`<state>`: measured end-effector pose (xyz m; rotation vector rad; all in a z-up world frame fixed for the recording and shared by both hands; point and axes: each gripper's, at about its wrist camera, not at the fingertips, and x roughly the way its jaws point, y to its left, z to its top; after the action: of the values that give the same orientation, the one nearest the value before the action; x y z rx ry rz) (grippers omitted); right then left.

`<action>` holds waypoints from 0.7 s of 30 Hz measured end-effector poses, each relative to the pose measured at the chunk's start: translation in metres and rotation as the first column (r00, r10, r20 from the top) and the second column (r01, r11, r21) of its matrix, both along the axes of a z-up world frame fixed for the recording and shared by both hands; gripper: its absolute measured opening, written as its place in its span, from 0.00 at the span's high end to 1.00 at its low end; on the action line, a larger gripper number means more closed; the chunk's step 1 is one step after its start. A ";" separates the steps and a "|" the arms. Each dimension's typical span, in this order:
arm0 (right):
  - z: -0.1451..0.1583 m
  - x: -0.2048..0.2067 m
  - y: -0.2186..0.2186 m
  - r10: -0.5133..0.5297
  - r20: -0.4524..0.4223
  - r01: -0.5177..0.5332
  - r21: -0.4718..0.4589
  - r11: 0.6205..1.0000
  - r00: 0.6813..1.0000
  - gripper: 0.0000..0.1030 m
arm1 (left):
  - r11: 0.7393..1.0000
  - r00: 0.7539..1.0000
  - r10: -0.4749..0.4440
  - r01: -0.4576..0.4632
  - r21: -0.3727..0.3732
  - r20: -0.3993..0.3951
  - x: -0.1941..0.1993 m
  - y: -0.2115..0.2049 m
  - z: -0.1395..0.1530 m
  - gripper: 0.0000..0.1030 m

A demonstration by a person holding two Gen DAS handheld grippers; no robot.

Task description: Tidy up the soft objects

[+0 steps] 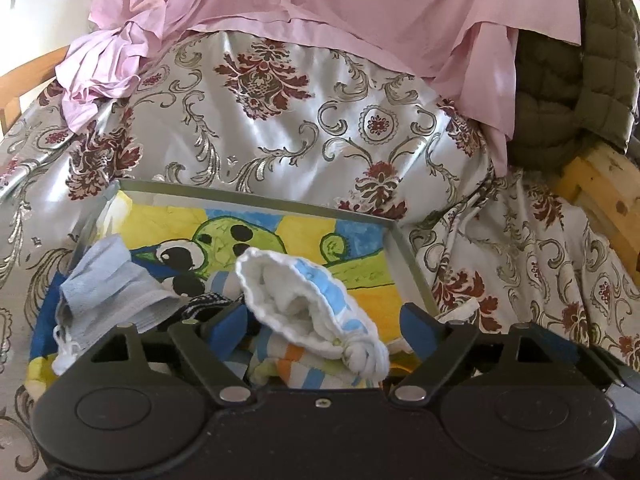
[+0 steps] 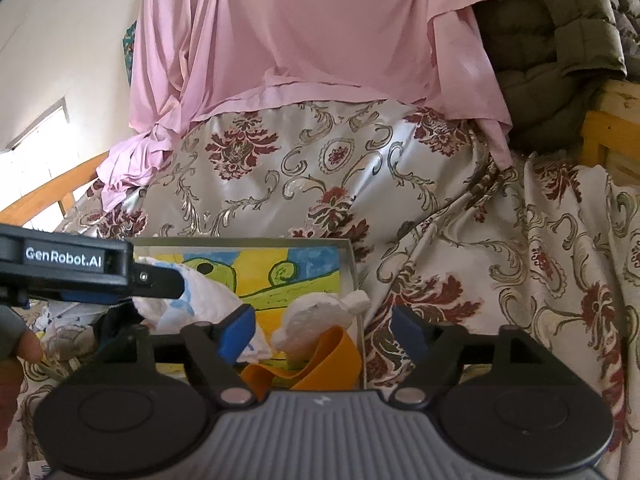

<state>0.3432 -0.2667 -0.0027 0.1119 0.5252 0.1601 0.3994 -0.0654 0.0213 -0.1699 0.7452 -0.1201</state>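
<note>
A shallow grey box (image 1: 404,248) lined with a yellow, green and blue cartoon towel (image 1: 304,236) lies on the patterned bedspread. In it are a white and blue striped sock (image 1: 304,300), a light blue cloth (image 1: 112,292) and a dark knitted piece (image 1: 204,305). My left gripper (image 1: 322,322) is open, its blue pads either side of the striped sock, which lies loose between them. My right gripper (image 2: 324,330) is open over the box's right end (image 2: 347,256), above a white fluffy item (image 2: 320,316) and an orange band (image 2: 320,364). The left gripper's body (image 2: 80,268) shows at the left.
A silvery bedspread with dark red floral pattern (image 1: 280,128) covers the bed. A pink sheet (image 1: 320,4) hangs over it at the back. An olive quilted jacket (image 1: 580,72) lies at the right on a wooden frame (image 1: 600,188).
</note>
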 end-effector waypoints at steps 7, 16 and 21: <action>0.012 -0.017 -0.004 -0.005 0.023 0.005 -0.012 1.000 1.000 0.12 | 1.000 1.000 0.007 -0.007 0.010 0.016 -0.017 0.002 0.007 0.14; 0.027 -0.044 -0.014 -0.024 0.051 0.027 -0.048 0.999 0.998 0.04 | 0.998 0.992 0.004 -0.013 0.068 0.125 -0.051 0.002 0.023 0.08; 0.035 -0.059 -0.014 -0.021 0.075 0.025 -0.048 0.999 0.997 0.02 | 0.995 0.986 0.023 -0.039 0.097 0.166 -0.068 0.007 0.025 0.08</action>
<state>0.2838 -0.2806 0.0326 0.0643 0.4531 0.1285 0.3313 -0.0580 0.0461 -0.0750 0.5820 -0.0660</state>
